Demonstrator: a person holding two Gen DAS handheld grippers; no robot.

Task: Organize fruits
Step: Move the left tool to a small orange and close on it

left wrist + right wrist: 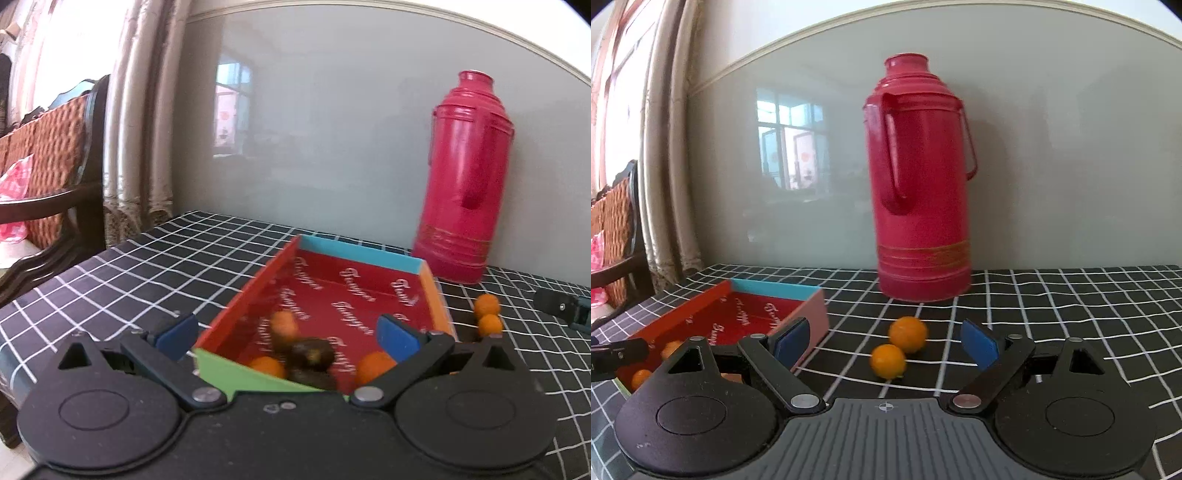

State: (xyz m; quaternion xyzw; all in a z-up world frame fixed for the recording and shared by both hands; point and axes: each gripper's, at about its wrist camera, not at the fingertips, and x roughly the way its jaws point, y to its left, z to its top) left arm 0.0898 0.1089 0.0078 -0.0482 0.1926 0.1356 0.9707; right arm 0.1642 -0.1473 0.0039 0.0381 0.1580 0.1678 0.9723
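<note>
Right now two oranges (897, 349) lie loose on bench (1071, 295), touching, just ahead of right gripper (886, 345), between spread empty jaws. Box (816, 314) sits to their left. Left gripper (286, 336) spread, empty, over box; right nearer.

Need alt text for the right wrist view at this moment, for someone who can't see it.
The right claw stands open and empty above two oranges on a black checked tablecloth. A tall pink thermos stands behind them; a colourful tray holding more fruit sits at left.
</note>
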